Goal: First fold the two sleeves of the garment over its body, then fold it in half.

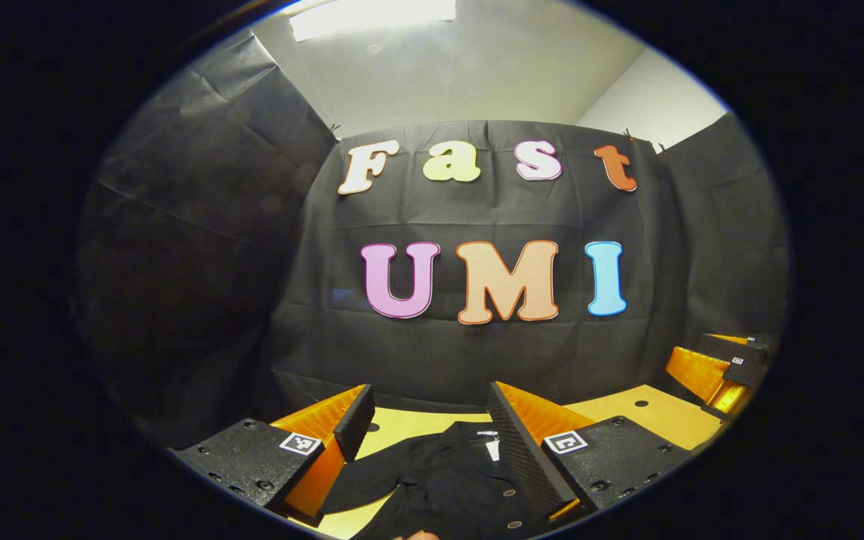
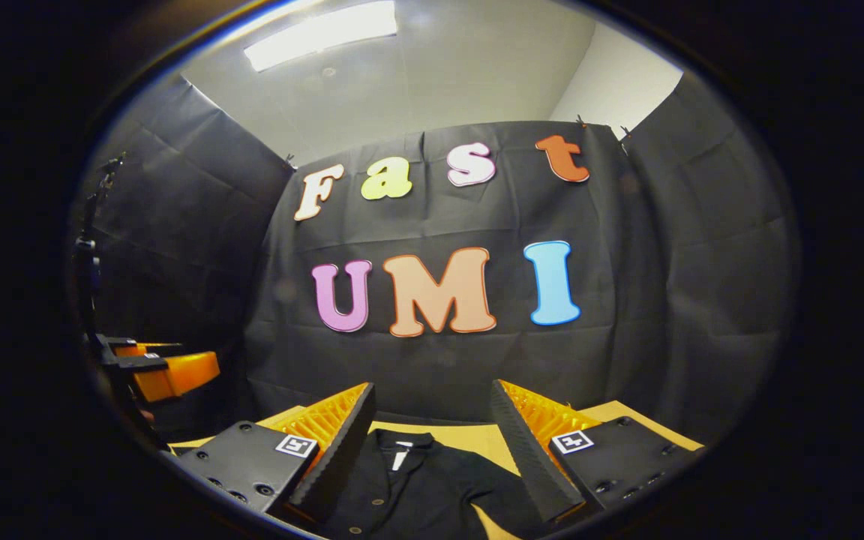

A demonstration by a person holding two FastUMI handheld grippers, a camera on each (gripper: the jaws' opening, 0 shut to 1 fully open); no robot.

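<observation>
The black garment (image 2: pixel 409 487) is laid flat on the desk (image 1: pixel 649 416) below both grippers. Left gripper (image 1: pixel 424 431) and right gripper (image 2: pixel 432 431) are spread, empty. Soft, limp fabric is expected — each sleeve is best pinched at its cuff.

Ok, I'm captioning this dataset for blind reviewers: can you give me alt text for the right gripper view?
The right gripper is held open above a black garment lying flat on a yellow table, its collar toward the far black cloth wall. The left gripper shows farther off at the left edge, also raised.
</observation>
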